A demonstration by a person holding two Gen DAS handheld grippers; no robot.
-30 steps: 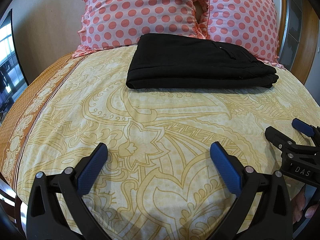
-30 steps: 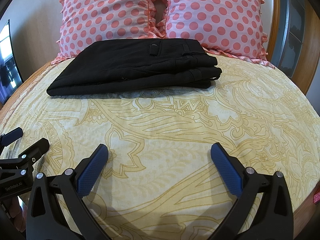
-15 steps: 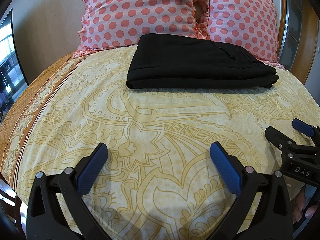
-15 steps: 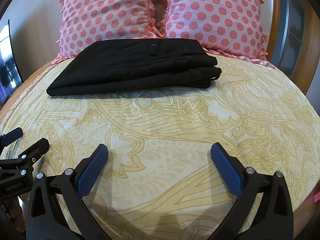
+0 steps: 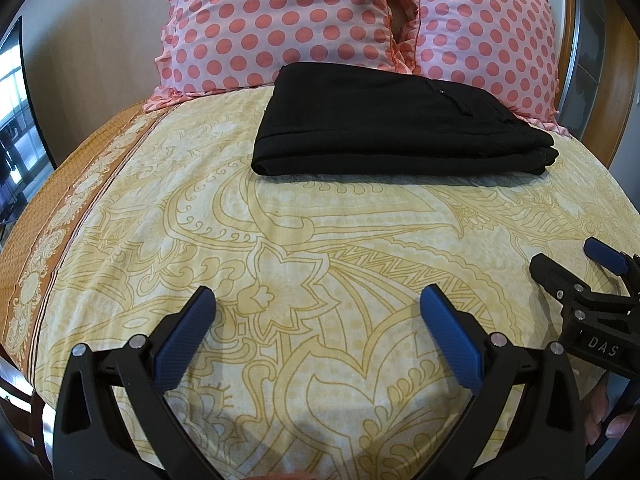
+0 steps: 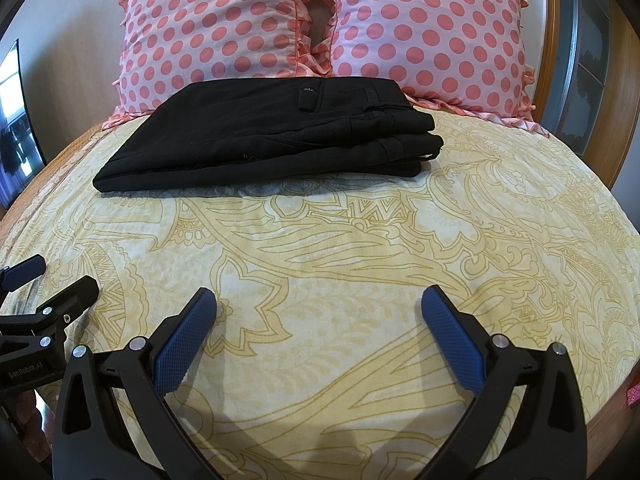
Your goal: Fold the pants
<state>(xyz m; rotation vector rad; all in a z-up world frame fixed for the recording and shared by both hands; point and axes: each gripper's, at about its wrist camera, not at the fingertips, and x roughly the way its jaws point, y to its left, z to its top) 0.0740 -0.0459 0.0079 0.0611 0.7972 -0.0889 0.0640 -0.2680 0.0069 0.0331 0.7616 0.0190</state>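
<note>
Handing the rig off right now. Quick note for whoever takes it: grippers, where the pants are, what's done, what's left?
Left gripper: open, empty, held low over the near part of the bedsheet.
Right gripper: open, empty, beside the left one, also near the foot of the bed.
Pants: black, folded into a compact stack of layers, lying flat at the far end of the bed, just in front of the two polka-dot pillows. Neither gripper touches them.
Done: folding looks complete; edges roughly aligned, waistband end to the right.
Left: probably nothing but a check for tidiness; the stack's far side is hidden.
</note>
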